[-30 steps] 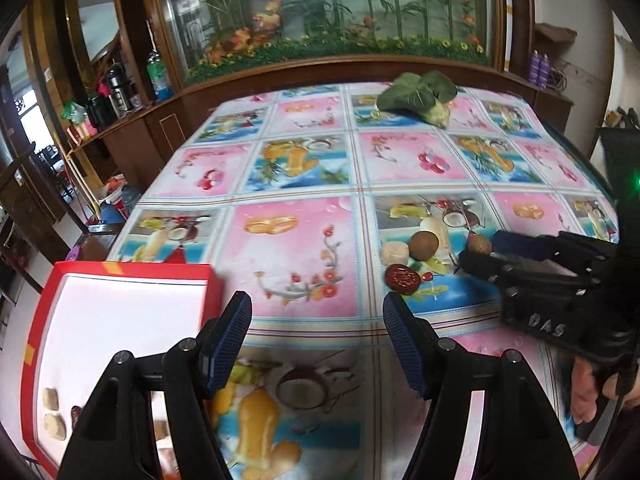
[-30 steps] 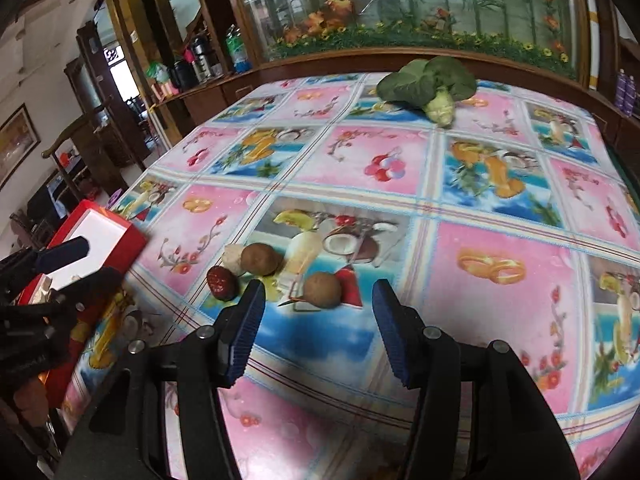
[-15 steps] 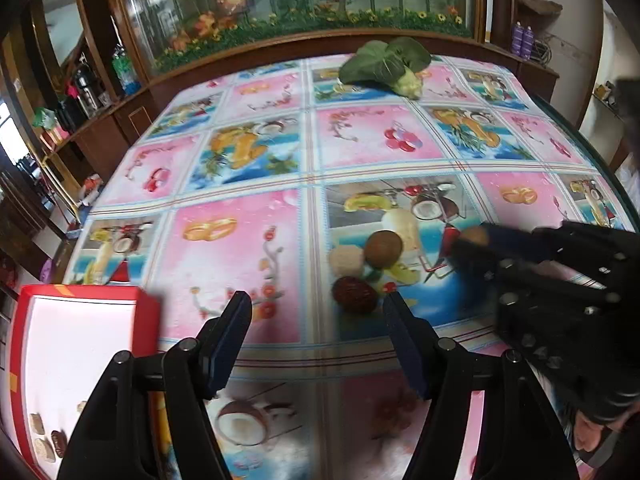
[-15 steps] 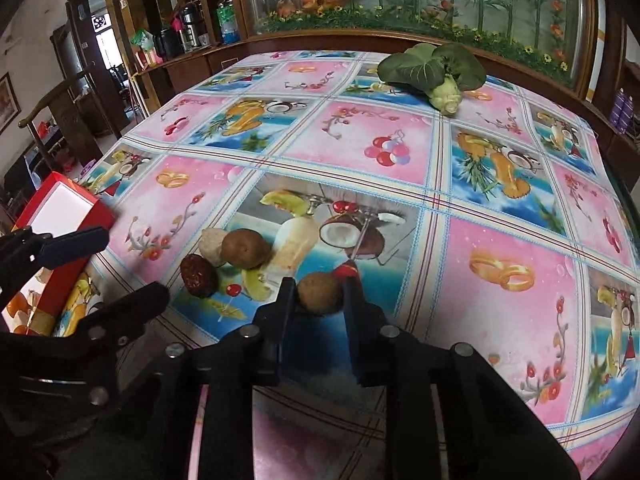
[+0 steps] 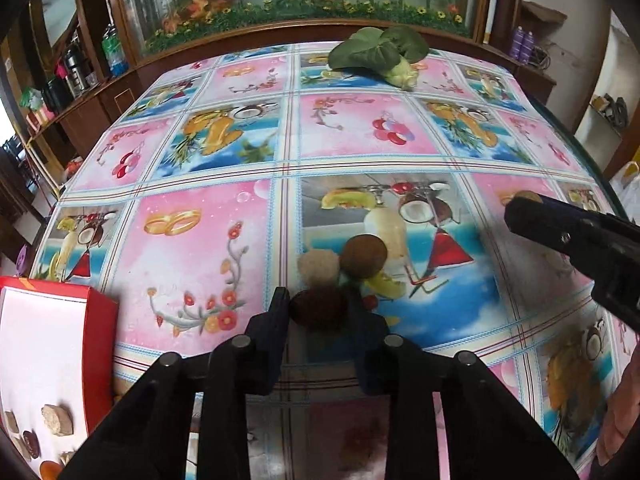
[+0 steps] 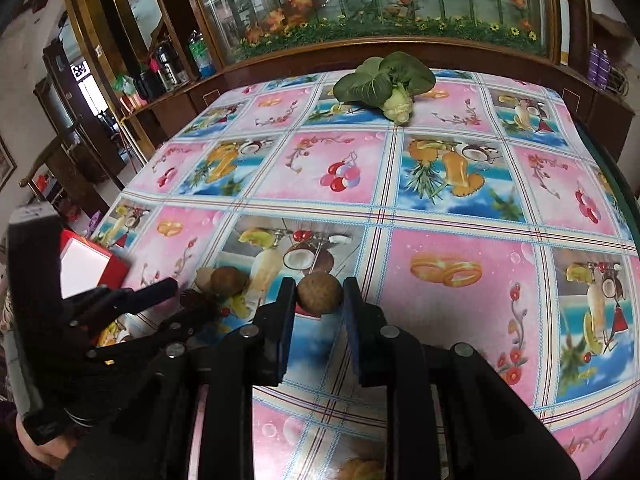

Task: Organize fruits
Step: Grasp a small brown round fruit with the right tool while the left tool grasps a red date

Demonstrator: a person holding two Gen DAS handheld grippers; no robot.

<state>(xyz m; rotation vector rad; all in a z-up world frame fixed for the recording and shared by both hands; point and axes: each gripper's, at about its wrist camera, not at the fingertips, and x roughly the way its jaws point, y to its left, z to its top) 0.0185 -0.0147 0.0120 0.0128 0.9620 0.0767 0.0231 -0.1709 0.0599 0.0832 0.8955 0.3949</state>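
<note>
Left wrist view: my left gripper (image 5: 318,306) closing around dark red fruit (image 5: 319,307) near tablecloth's (image 5: 192,240) front edge — small, light, likely soft-skinned, so I'd pinch mid-body gently. Right gripper (image 6: 320,294) clamps round brown fruit (image 6: 320,293) — firm.

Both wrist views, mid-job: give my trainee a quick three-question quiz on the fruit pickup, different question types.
1. True or false: the right gripper is shut on a brown round fruit.
2. What lies between the left gripper fingers? A) dark red fruit B) leafy green vegetable C) nothing
3. Fill in: the red box sits at the table's ____ edge in the left wrist view.

Key: 1 true; 2 A, jaws closing; 3 left.
</note>
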